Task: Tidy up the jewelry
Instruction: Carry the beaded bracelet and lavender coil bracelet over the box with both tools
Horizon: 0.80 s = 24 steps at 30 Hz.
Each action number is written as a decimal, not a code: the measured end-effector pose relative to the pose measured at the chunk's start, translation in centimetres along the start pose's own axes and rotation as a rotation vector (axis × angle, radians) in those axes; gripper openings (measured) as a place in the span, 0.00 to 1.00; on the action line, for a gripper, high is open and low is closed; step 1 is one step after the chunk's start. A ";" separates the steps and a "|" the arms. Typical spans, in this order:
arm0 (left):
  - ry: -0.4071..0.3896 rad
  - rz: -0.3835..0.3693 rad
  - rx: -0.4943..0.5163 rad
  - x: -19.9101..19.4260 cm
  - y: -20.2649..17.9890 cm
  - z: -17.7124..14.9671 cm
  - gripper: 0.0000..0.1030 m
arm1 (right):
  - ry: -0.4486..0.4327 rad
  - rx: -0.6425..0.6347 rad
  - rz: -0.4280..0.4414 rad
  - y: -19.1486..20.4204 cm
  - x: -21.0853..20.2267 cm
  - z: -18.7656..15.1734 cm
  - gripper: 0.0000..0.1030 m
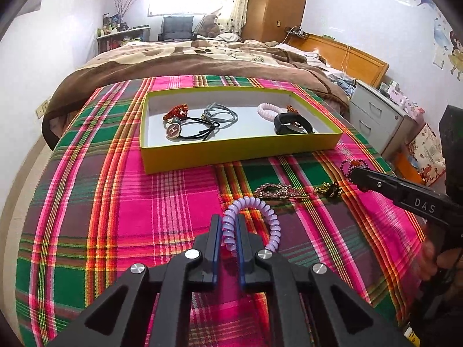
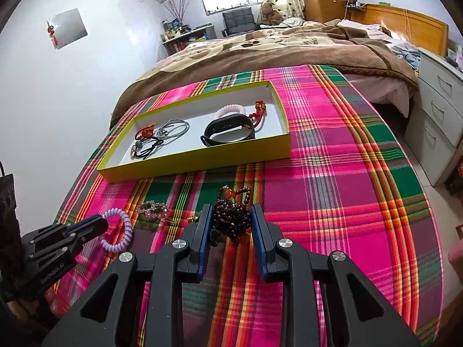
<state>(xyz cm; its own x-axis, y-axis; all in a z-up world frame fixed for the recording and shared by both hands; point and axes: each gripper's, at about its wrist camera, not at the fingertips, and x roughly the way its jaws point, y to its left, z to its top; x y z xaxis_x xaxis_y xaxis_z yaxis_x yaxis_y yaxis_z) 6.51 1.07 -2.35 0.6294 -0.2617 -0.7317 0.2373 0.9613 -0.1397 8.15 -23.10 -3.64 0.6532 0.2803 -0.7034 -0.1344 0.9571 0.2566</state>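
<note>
Left gripper [image 1: 230, 225] squeezed tight on purple coil hair tie [image 1: 251, 221], on the plaid cloth [image 1: 150, 202]; right gripper [image 2: 231, 225] hugging dark bead bracelet [image 2: 231, 217] on both sides, near yellow box [image 2: 196, 162]

Matte black plastic left claw [image 1: 230, 231] with two flat fingers [image 1: 214, 240] lined in blue pads, triangular cut-outs in its linkage arms, round silver screw heads at the pivots. Matching black right claw [image 2: 230, 225], same blue pads and silver screws; white "DAS" lettering on its side, "GenRobot.AI" on the left one.
</note>
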 end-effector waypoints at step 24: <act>-0.117 -0.013 -0.016 -3.0 1.0 4.7 0.09 | -0.057 -0.042 0.001 2.0 -1.5 2.6 0.26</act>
<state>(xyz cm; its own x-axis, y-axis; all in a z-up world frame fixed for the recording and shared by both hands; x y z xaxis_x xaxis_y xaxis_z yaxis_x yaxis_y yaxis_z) 8.34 2.42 2.77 0.7086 -0.2816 -0.6470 0.2351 0.9587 -0.1599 8.85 -21.84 -0.31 0.6944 0.2776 -0.6639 -0.1656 0.9595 0.2279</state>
